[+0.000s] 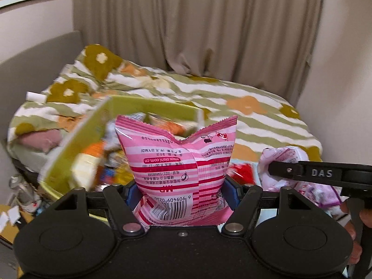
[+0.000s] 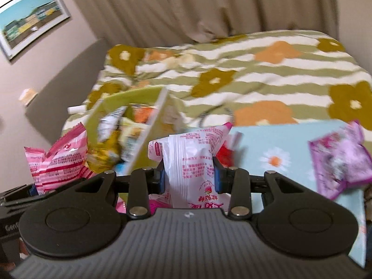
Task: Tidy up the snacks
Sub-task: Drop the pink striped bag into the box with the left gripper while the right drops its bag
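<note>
My left gripper is shut on a pink striped snack bag, held upright in front of a green box full of mixed snack packs. The same pink bag shows at the left in the right wrist view. My right gripper is shut on a white snack bag with red print, held to the right of the green box. A purple snack bag lies on a light blue board at the right.
A bed with a green, white and orange flower blanket lies behind the box. Curtains hang at the back. A red snack pack and a purple pack lie near the right gripper's arm.
</note>
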The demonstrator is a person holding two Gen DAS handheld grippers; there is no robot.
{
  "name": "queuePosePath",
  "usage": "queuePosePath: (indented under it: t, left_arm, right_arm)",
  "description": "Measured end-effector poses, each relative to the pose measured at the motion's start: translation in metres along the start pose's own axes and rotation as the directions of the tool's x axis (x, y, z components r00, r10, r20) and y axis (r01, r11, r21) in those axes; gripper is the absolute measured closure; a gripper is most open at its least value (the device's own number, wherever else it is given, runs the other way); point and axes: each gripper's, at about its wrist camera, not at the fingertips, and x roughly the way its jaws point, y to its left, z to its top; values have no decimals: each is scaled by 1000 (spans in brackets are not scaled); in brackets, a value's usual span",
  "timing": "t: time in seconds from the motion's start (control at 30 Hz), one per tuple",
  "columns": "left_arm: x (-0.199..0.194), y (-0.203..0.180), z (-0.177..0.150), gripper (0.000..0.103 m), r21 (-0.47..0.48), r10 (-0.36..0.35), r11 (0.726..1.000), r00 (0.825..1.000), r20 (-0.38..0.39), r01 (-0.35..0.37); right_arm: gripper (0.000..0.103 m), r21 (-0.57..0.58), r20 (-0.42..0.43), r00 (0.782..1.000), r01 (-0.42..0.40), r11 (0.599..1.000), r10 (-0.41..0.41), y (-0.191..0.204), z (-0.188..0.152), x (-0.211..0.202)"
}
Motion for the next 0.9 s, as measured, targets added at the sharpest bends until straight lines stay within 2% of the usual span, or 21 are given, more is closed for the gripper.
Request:
queuePosePath:
  t: [0.2, 0.37, 0.57, 0.73, 0.77, 0.83, 0.87, 0.9]
  left_arm:
    - [3, 59, 34, 30, -14, 38, 999, 999, 14, -38]
    - [19, 99, 62, 30, 8, 34, 999, 999, 3, -34]
    - [59, 131, 88, 30, 29, -38, 999, 999, -40, 39]
    - [104, 143, 104, 29, 43, -117, 992, 988, -105, 122]
    - [113, 143, 106, 27, 52, -135, 988, 983, -120, 142]
    - [130, 146, 109, 13, 53, -162, 984, 975, -154, 172]
    - [135, 147, 109, 3, 51, -171, 982, 972, -161, 181]
    - [139, 148, 107, 0, 54, -178, 981, 970, -164, 189]
  right_arm:
    - [51, -43, 22, 999, -44, 998, 44, 60, 19, 22]
    - [51, -41, 31, 999, -42, 998, 43, 101, 35, 42]
    - [51, -18, 49, 999, 2, 1000, -1, 133, 50, 70]
    - [51, 23, 58, 996, 61, 998, -62, 146, 59, 93]
    - [51, 32, 58, 995, 76, 997, -78, 148, 60, 96]
    - [51, 50, 57, 993, 102, 994, -105, 149, 59, 100]
    - [51, 59, 56, 991, 118, 991, -121, 149, 59, 102]
    - [51, 64, 55, 990, 130, 989, -133, 149, 60, 104]
